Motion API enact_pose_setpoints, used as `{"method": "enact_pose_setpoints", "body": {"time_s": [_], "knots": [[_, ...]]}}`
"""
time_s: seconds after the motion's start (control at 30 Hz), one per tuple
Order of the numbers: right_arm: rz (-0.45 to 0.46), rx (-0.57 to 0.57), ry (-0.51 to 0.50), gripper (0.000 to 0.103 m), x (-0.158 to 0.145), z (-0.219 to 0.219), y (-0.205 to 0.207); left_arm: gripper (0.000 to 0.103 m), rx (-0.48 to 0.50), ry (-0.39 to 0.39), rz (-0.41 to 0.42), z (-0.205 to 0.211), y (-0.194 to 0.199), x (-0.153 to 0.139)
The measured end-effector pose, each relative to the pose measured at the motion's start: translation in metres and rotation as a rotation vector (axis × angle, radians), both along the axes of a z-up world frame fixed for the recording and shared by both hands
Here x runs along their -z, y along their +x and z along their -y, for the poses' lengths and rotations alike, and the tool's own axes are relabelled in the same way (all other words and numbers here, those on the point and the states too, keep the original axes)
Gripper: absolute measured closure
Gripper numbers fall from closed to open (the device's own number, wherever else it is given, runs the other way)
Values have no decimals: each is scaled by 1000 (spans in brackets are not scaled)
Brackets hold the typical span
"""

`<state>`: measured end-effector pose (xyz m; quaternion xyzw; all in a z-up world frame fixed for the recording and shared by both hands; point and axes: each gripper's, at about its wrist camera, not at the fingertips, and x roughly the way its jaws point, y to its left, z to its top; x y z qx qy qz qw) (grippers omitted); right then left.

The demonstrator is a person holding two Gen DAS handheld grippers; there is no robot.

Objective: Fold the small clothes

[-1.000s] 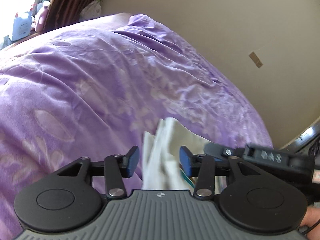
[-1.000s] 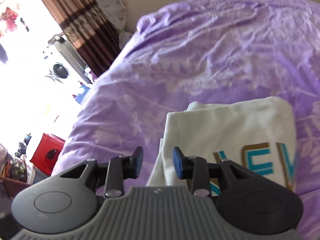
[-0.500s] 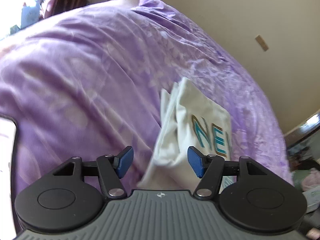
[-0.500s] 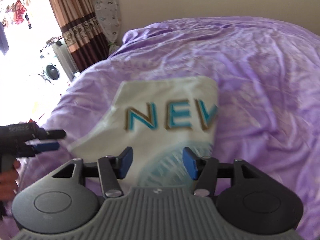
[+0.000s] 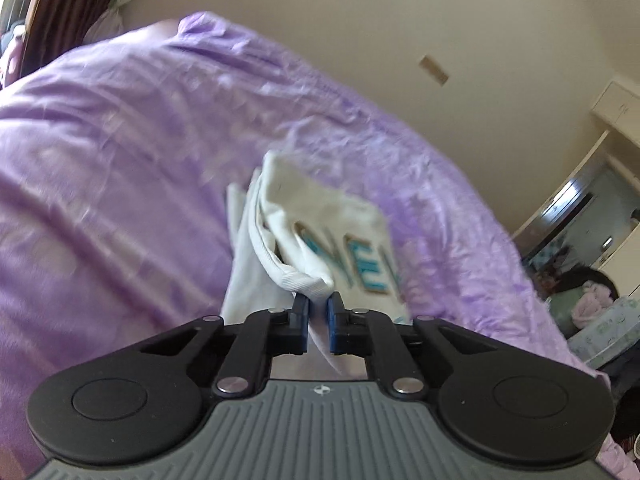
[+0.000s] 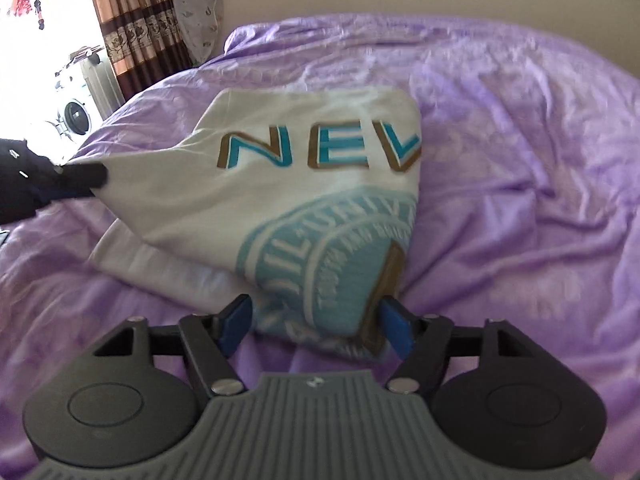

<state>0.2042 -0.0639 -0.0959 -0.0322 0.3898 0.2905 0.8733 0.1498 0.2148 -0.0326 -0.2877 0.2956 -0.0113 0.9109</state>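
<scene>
The left gripper [image 5: 318, 312] is clamped on the white shirt's [image 6: 304, 184] ribbed edge; the right gripper [image 6: 316, 318], fingers apart, should close on the near corner before lifting evenly.

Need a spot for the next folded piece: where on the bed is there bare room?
Bare purple bedspread lies right of the white T-shirt, toward the wall, and beyond it near the curtain. Crowded: the shirt's left corner, pinched by the left gripper, and its near edge at the right gripper.

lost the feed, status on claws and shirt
Left claw shut on white shirt edge. Right claw open, straddling its near corner. Shirt folded on purple bedspread.
</scene>
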Motion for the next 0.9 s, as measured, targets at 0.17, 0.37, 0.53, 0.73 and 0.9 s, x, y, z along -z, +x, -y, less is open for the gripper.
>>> {"method": "enact_pose_setpoints", "body": {"time_s": [0.17, 0.37, 0.53, 0.73, 0.9], "knots": [[95, 17, -140, 34, 10, -19, 4, 96, -42, -64, 13, -8, -2, -1], [51, 70, -128, 85, 20, 17, 11, 96, -60, -60, -50, -12, -1, 1], [38, 86, -16, 102, 5, 36, 7, 96, -65, -29, -109, -9, -4, 2], [-98, 82, -11, 102, 30, 39, 13, 96, -122, -70, -272, -19, -3, 42], [-122, 77, -8, 102, 37, 39, 16, 98, -137, 37, -337, -3, -2, 45]]}}
